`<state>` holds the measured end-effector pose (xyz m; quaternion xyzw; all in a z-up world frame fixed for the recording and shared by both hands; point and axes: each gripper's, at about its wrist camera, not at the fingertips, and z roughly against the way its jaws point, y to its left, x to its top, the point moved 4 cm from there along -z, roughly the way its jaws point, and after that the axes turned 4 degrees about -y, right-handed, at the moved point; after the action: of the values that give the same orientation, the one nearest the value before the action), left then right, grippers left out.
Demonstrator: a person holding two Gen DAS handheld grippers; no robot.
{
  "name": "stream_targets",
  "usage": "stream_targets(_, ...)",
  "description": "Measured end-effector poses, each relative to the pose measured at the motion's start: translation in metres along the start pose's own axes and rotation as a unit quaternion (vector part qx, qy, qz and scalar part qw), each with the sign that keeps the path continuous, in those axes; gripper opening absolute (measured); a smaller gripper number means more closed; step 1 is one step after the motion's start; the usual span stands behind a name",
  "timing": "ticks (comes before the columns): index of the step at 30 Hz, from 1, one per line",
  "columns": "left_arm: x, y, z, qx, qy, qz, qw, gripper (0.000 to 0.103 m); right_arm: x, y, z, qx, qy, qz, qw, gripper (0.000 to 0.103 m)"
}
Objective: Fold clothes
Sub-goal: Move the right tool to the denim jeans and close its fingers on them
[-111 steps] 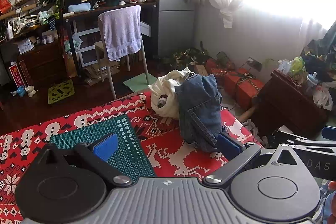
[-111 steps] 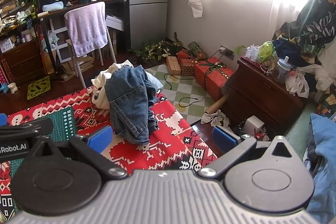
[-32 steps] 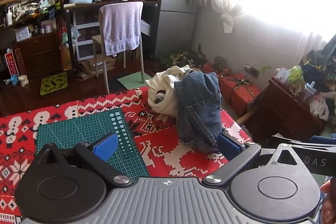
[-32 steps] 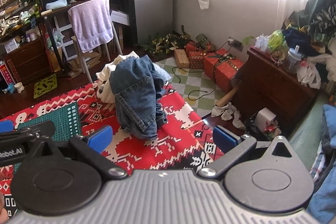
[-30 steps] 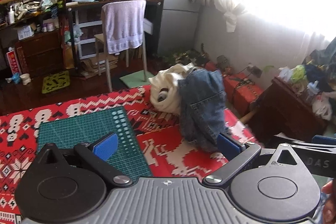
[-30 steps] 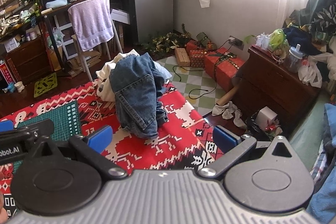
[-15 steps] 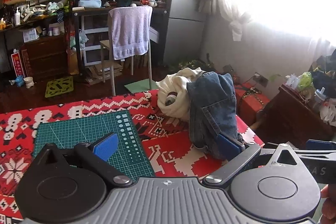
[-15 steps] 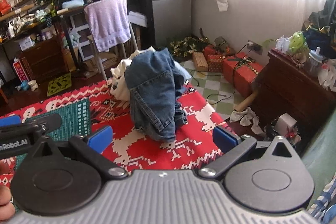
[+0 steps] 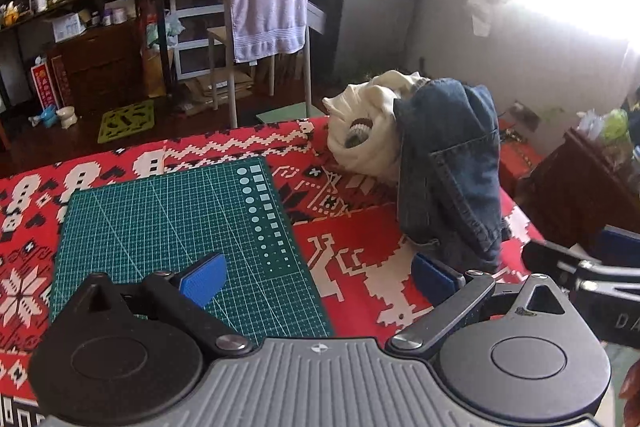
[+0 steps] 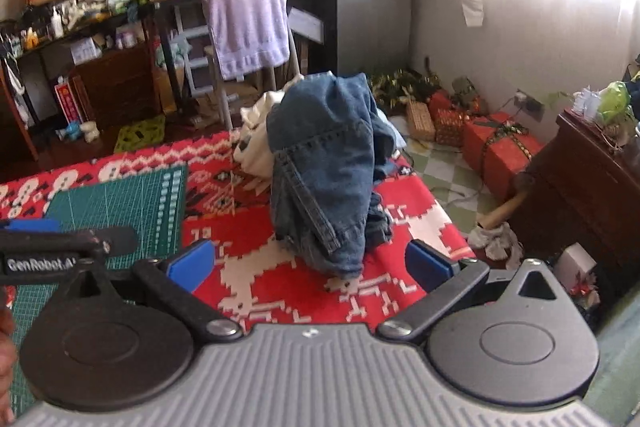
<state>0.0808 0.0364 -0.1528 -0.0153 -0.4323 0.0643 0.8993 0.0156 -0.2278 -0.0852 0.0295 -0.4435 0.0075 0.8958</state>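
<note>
Your jeans [image 10: 324, 171] sit heaped upright, hem end toward you, against a cream garment [image 9: 368, 131] at the tabletop's [image 9: 352, 247] far right corner. Your left gripper [image 9: 320, 273] and right gripper [image 10: 308, 263] hold their fingers wide, empty.

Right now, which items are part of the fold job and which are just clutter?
Job:
- denim garment
- cream garment
- left hand-held gripper, open
- right hand-held gripper, open

Lying about:
- green cutting mat
- lilac towel on chair
- red gift boxes
</note>
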Motion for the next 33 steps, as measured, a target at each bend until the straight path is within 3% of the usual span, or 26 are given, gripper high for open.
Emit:
stream_targets(10,-0.006,-0.009,-0.035,0.003,0.025,-0.035,0.9991,0.095,-0.009,-0.005,-0.044,0.014,0.001,-0.002,1.0,0.103)
stream_targets(16,-0.004,0.0,-0.059,-0.026,0.058,0.008,0.9979,0.096,-0.012,-0.005,-0.078,0.024,0.005,0.016,1.0,0.103)
stream_targets(19,-0.002,0.003,-0.066,-0.03,0.062,0.026,0.9973,0.096,-0.008,-0.009,-0.096,-0.001,0.004,0.024,1.0,0.103)
stream_targets(24,0.004,-0.003,-0.076,-0.012,0.055,-0.013,0.9983,0.096,0.0,-0.014,-0.123,0.002,-0.01,0.029,1.0,0.103)
stream_targets(33,0.005,0.004,-0.093,-0.04,0.077,0.03,0.9958,0.096,0.007,-0.011,-0.176,0.007,-0.005,0.05,0.999,0.098)
